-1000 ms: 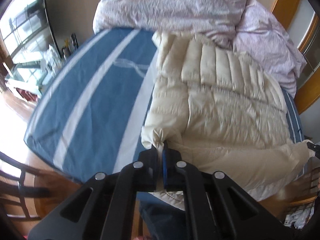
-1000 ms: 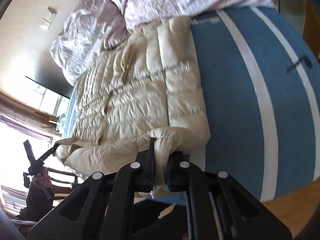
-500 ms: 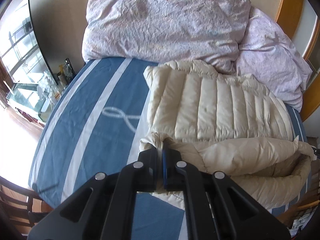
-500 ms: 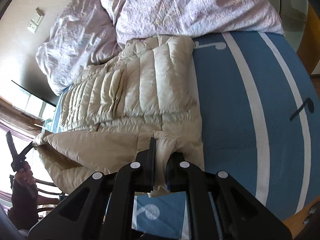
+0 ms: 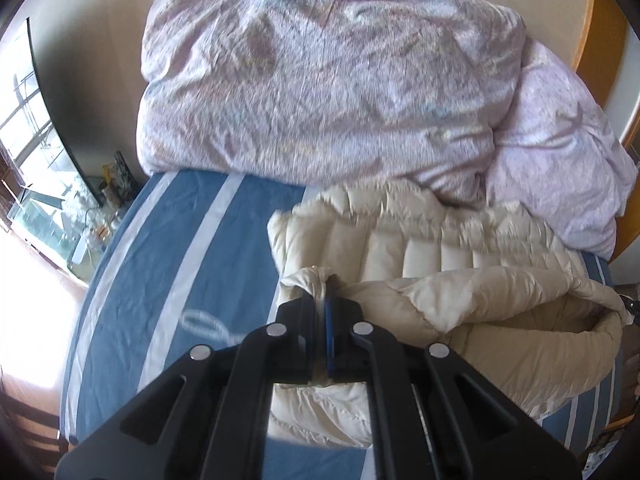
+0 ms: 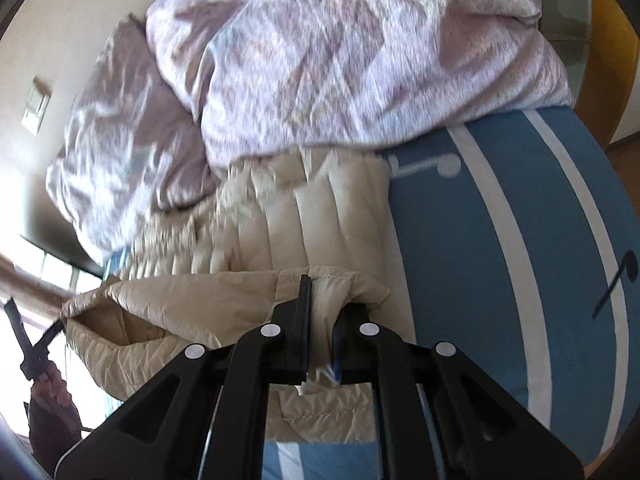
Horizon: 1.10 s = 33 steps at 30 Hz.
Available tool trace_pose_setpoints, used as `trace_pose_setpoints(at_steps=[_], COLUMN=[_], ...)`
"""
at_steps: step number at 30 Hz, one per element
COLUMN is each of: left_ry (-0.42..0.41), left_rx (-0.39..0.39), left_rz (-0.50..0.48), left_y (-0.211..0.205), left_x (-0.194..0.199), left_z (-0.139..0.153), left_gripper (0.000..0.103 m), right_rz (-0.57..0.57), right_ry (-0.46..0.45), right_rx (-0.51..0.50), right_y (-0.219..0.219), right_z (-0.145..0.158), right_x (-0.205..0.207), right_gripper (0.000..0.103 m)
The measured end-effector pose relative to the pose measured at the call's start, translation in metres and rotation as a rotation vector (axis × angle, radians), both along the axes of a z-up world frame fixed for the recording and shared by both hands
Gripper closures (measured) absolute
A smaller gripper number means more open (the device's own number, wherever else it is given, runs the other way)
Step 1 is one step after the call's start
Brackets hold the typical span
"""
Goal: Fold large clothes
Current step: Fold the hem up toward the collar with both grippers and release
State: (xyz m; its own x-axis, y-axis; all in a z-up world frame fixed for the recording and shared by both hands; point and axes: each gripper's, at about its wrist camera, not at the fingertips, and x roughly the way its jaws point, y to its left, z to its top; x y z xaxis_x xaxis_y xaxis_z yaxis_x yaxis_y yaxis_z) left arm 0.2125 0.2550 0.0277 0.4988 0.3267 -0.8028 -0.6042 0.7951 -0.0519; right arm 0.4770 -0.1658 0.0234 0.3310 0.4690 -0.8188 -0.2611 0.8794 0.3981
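Here the left gripper (image 5: 322, 308), black with a blue pad, is clamped on a bunched corner of the cream quilted down jacket (image 5: 420, 256), the cloth puckering just beyond its fingertips. The right gripper (image 6: 324, 312), also black, pinches the matching corner of the same jacket, with a fold of pale cloth squeezed between its fingers. Between the two grips the held edge runs as a raised, doubled-over band, and under it the jacket sags into an open pocket.

The jacket lies on the blue bedsheet with white stripes (image 5: 168, 264), and its far edge touches the rumpled pink-and-white patterned duvet (image 5: 328, 80) piled at the head of the bed. Taking the jacket as the mark: in the left wrist view the bare striped sheet spreads to its left, and in the right wrist view the sheet, printed with white and dark music notes (image 6: 616, 280), spreads to its right. The duvet sits beyond the jacket in both views, with a second lump of it sagging down along the jacket's far side.

Past the jacket's sagging end in the right wrist view, a person's hand (image 6: 52, 392) grips the handle of the other black tool. A wooden frame (image 5: 600, 36) stands beyond the duvet.
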Motion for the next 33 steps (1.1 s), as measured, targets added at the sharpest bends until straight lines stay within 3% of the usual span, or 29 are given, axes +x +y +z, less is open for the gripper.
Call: trace_pose_setpoints(at_steps=[7,15,19,21,22,23,24,26,27,30,33], left_ry=[0.02,0.061,0.064,0.052,0.043,0.032,0.023,0.01,0.007,0.008,0.008], left_rx=[-0.026,-0.157,-0.193,-0.238,-0.248,-0.252,-0.243,-0.211,-0.202,-0.167,-0.124], left_rz=[0.023,0.074,0.089,0.108,0.118,0.13,0.148,0.166,0.164,0.151,0.122], left_y=[0.03,0.072,0.081,0.088,0.091,0.093,0.097,0.101,0.101,0.098,0.082], left_x=[0.041,0.09,0.109,0.115,0.116,0.117,0.118,0.116,0.115,0.109,0.097], left_z=[-0.017,-0.067,-0.081,-0.086,-0.087,-0.085,-0.082,-0.071,-0.066,-0.053,-0.045], left_gripper=[0.099,0.095,0.092,0.074,0.069,0.057,0.042,0.036,0.036,0.036,0.031], right_rz=[-0.075,-0.124,-0.136,-0.151,-0.156,-0.162,-0.17,-0.187,-0.19,-0.149,-0.063], right_ry=[0.013,0.087,0.146,0.172,0.174,0.165,0.141,0.075,0.03,-0.041,-0.063], right_rx=[0.004,0.004,0.027,0.076,0.095,0.116,0.127,0.116,0.108,0.089,0.02], right_y=[0.028,0.048,0.047,0.042,0.039,0.036,0.033,0.027,0.024,0.024,0.039], right_z=[-0.012,-0.047,-0.066,-0.069,-0.067,-0.062,-0.054,-0.036,-0.025,-0.005,-0.006], right_x=[0.043,0.097,0.115,0.122,0.123,0.124,0.125,0.123,0.121,0.108,0.087], right_gripper=[0.094,0.094,0.083,0.076,0.067,0.063,0.053,0.038,0.036,0.036,0.036])
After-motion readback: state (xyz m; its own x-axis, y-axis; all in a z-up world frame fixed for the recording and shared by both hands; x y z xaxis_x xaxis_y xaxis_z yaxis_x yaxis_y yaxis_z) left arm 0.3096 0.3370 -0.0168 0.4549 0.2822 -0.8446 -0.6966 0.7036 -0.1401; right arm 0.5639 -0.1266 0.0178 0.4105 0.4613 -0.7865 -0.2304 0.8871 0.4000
